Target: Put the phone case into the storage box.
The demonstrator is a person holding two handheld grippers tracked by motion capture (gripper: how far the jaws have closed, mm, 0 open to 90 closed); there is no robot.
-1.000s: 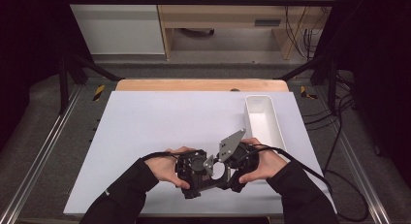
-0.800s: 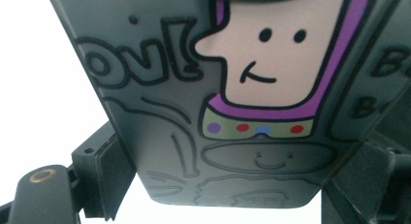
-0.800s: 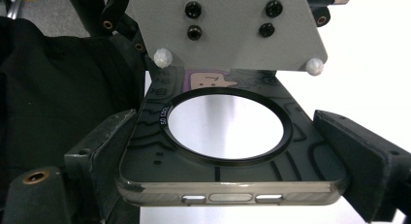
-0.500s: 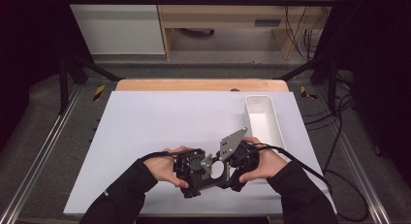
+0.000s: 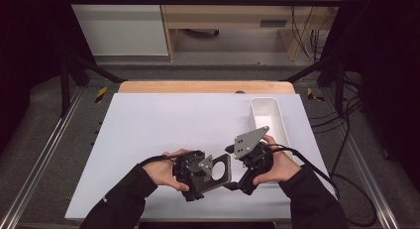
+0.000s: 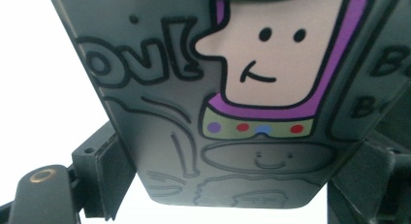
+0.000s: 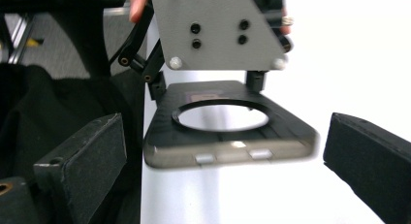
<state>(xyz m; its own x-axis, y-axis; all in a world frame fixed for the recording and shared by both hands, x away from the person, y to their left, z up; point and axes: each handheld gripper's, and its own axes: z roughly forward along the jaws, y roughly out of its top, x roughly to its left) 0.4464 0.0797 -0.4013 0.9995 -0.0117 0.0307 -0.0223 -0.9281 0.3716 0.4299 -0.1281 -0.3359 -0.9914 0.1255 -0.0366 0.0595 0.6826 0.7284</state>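
A dark translucent phone case (image 5: 218, 171) with a round hole hangs just above the white table near its front edge. In the left gripper view its face (image 6: 242, 112) bears cartoon drawings and a pink, purple-edged figure. My left gripper (image 5: 208, 172) is shut on the case, one black jaw at each long side. In the right gripper view the case (image 7: 228, 136) juts toward me from under the left gripper's grey plate (image 7: 218, 25). My right gripper (image 7: 223, 175) is open, with its jaws wide apart on either side of the case's near end and not touching it.
A long white tray (image 5: 267, 117) stands at the right of the white table top (image 5: 168, 125), close behind my right hand. Cables trail off the right edge. A wooden strip (image 5: 205, 86) runs along the far edge.
My right gripper has drawn slightly to the right and away from the left one, so the case now shows between them. The left gripper has stayed nearly still.
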